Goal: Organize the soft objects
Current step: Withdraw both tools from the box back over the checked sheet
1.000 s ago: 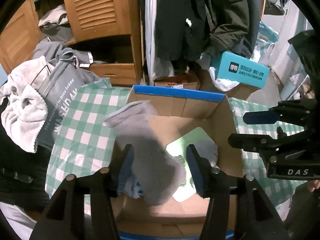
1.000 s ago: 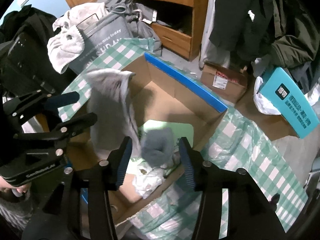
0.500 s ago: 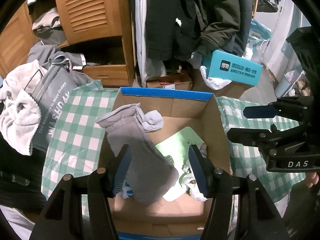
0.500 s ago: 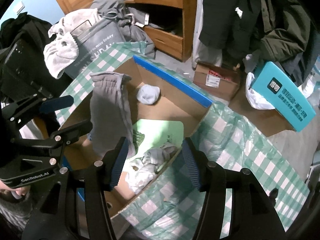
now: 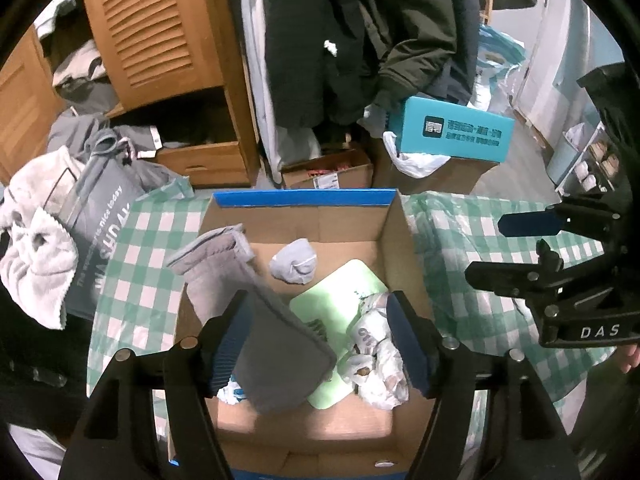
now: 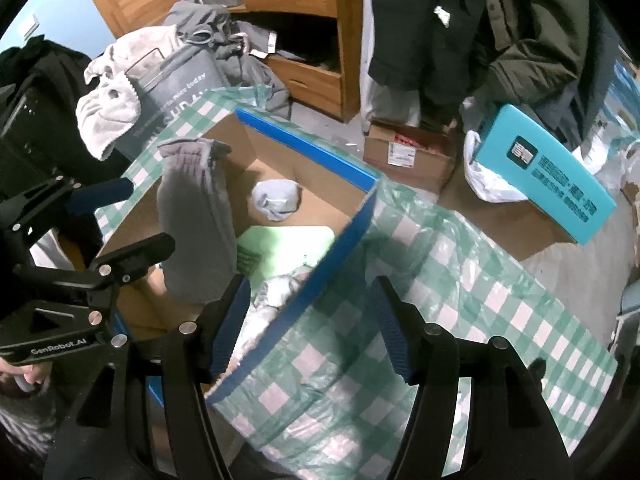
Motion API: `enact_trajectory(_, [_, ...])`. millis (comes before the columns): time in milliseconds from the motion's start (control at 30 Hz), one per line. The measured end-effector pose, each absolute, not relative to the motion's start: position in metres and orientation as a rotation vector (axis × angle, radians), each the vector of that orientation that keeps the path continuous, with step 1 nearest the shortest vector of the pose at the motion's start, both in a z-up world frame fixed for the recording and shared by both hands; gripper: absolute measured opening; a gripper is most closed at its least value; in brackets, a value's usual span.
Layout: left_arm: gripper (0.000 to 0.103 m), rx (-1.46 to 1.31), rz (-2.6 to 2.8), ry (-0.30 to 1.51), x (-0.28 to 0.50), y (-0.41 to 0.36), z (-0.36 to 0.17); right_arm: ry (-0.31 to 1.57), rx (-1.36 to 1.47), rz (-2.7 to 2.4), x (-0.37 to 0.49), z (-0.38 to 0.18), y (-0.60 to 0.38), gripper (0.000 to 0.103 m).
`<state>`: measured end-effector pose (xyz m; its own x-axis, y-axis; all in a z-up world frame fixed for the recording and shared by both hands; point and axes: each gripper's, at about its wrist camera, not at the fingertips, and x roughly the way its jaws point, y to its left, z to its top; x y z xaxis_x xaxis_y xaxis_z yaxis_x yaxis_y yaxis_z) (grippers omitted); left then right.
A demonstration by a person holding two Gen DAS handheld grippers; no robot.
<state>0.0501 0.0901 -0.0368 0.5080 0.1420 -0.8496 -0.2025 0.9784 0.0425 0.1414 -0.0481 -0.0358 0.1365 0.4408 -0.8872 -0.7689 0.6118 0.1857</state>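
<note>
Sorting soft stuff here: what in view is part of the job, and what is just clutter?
Job:
cardboard box
grey cloth draped over its left wall
balled light sock in the box
crumpled white fabric in the box

Clutter:
teal carton
hanging coats
wooden cabinet
grey bag

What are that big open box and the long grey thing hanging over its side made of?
The box looks like plain brown corrugated cardboard, matte, with creased flaps and blue tape along its rim. The long grey sock seems to be a soft knitted fabric, cotton or a blend: it drapes limply over the box wall and has a ribbed cuff. The exact fibre cannot be told.
</note>
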Motion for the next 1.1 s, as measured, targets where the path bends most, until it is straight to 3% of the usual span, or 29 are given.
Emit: enact_trajectory(1100, [0.075, 0.044, 0.097, 1.094, 0.099, -0.012, -0.061, 1.133, -0.280, 0.704, 0.178, -0.057, -0.178, 0.073])
